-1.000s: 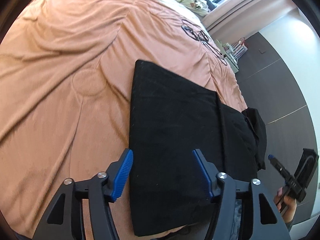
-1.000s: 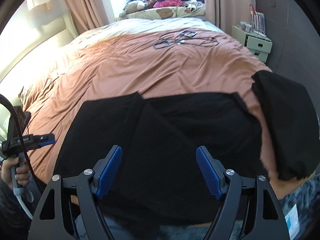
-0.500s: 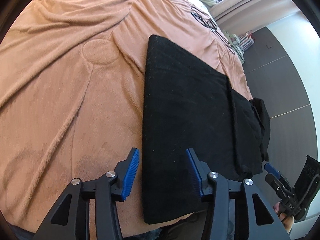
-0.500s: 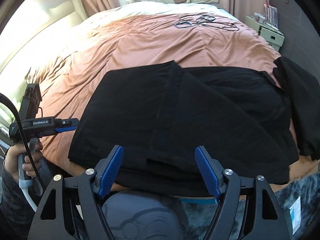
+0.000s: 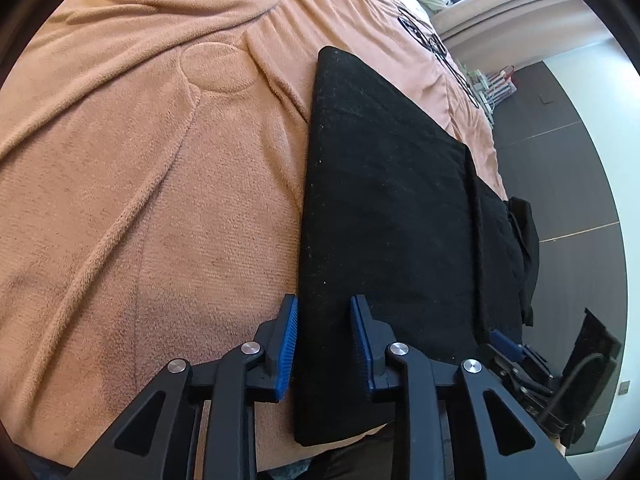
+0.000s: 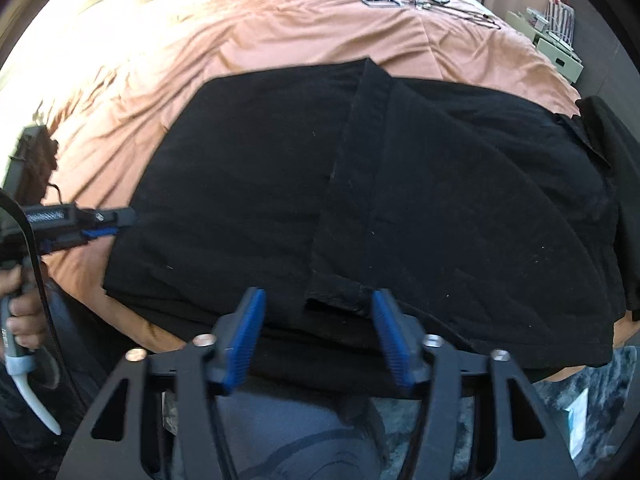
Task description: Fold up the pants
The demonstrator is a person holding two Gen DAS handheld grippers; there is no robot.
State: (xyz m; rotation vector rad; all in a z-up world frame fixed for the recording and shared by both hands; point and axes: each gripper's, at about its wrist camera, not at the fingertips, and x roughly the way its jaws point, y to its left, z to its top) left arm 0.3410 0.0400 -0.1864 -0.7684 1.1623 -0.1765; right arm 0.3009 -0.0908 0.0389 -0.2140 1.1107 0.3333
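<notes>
From the left wrist, the left gripper [image 5: 324, 340] is closing astride the near left edge of the folded black pants [image 5: 392, 220] lying on the orange bedspread [image 5: 140, 200]. The right wrist alone is showing a hem corner between the closing right gripper [image 6: 318, 332] fingers; neither grips yet.

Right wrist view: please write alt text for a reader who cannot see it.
Black pants, partly folded, lie on an orange bedspread. The right gripper is closing over their near edge, pads not yet pressing, while the left gripper reaches their left edge.
</notes>
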